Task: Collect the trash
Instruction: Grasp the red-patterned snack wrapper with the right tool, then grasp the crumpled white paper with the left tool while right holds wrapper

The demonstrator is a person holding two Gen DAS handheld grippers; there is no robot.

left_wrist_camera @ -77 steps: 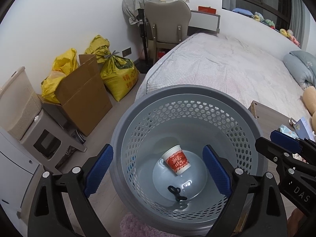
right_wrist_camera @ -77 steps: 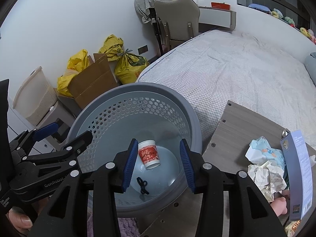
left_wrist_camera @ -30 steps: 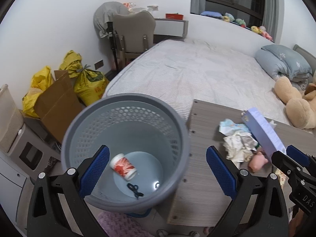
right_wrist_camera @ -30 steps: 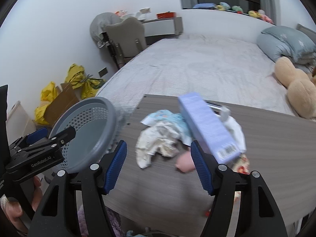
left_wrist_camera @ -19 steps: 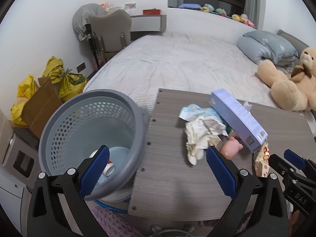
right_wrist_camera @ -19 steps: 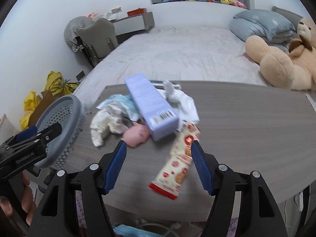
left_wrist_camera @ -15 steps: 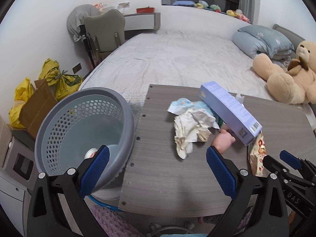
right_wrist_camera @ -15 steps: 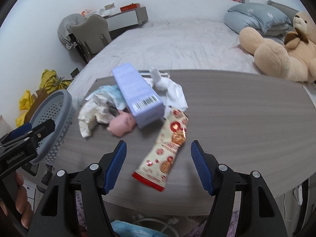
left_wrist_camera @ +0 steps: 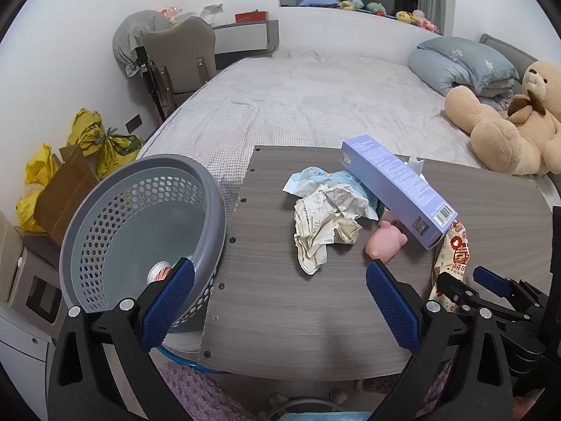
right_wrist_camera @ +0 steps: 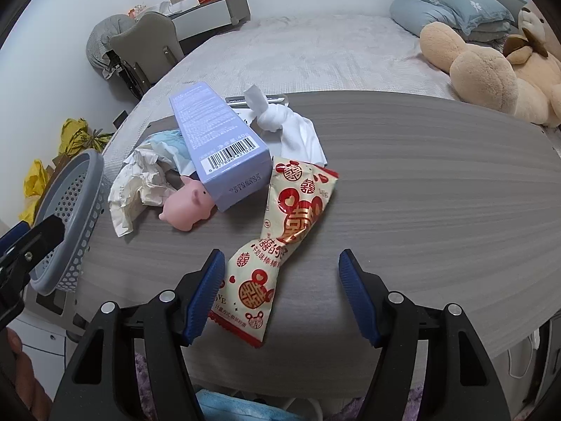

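Observation:
A grey perforated trash basket (left_wrist_camera: 105,217) stands left of the wooden table (left_wrist_camera: 280,301) with a red-and-white paper cup (left_wrist_camera: 159,272) inside. On the table lie crumpled paper (left_wrist_camera: 326,224), a blue-white wrapper (left_wrist_camera: 315,177), a purple box (right_wrist_camera: 217,140), a pink pig toy (right_wrist_camera: 187,207), a white tissue (right_wrist_camera: 291,126) and a red-and-cream snack packet (right_wrist_camera: 280,242). My right gripper (right_wrist_camera: 280,291) is open, its left finger beside the packet's near end. My left gripper (left_wrist_camera: 277,298) is open and empty over the table's near left edge.
A bed (left_wrist_camera: 315,105) lies behind the table with a teddy bear (left_wrist_camera: 508,129) and pillows (left_wrist_camera: 463,63). A chair (left_wrist_camera: 178,59), yellow bags (left_wrist_camera: 94,140) and a cardboard box (left_wrist_camera: 63,193) stand at the left wall. A purple rug (left_wrist_camera: 196,393) lies below.
Both grippers have swung right from above the basket to the table. The trash pile and snack packet now fill the right wrist view, closer than before.

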